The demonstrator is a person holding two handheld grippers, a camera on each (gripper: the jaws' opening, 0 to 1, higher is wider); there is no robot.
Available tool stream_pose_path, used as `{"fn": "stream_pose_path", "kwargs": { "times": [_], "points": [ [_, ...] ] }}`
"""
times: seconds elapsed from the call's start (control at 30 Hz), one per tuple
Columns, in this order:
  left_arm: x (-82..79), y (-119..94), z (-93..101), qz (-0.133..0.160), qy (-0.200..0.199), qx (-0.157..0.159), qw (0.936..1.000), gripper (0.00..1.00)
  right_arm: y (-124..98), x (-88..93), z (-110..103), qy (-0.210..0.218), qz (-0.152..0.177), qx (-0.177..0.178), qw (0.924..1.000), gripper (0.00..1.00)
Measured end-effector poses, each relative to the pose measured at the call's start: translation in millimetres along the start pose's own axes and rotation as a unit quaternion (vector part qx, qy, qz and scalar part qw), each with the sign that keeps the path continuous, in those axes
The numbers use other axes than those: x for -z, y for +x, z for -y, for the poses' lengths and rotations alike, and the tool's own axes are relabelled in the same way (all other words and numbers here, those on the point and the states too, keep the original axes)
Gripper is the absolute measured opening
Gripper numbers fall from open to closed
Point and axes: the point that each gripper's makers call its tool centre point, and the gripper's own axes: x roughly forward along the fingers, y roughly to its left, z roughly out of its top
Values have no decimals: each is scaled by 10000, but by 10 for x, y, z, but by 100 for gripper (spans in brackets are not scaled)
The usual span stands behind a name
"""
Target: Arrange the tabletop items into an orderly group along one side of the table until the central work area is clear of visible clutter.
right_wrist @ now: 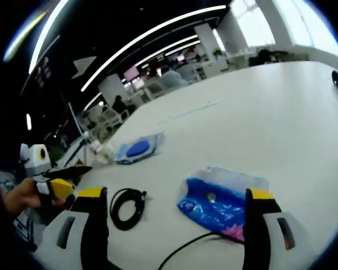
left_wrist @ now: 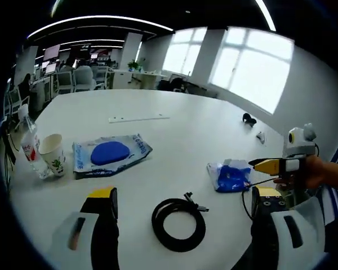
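With its jaws spread, the left gripper [left_wrist: 183,225] faces a cable [left_wrist: 178,223], cup [left_wrist: 52,153] and bottle [left_wrist: 29,143], while the spread right gripper [right_wrist: 174,222] frames a blue packet [right_wrist: 219,203].

On the table: two blue packets [left_wrist: 109,153] [left_wrist: 231,175], one coiled black cable [left_wrist: 178,223], one paper cup [left_wrist: 52,153], one bottle [left_wrist: 30,147].

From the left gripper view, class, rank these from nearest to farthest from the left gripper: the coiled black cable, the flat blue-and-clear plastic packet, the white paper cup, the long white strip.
1. Coiled black cable: between the jaws of the left gripper.
2. Flat blue-and-clear plastic packet: ahead, left.
3. White paper cup: farther left, beside a bottle.
4. Long white strip: far across the table.
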Motion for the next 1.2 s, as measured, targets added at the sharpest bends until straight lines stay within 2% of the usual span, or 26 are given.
{"fn": "stream_pose_path", "kwargs": {
  "times": [0.1,0.3,0.53,0.83,1.2],
  "points": [
    [-22,53,94,14,-26,104,9999,99,-72,-9,55,144,76,47,9999,100],
    [-43,162,214,-16,47,219,9997,99,-191,-13,163,110,143,226,9996,100],
    [-7,264,331,-80,-19,312,9995,99,-330,58,344,280,158,403,9987,100],
    [42,398,486,-173,-44,427,9989,99,-486,113,460,350,190,551,9977,100],
    [84,607,818,-273,-7,774,9966,99,-715,179,647,547,268,777,9951,100]
  ]
}}
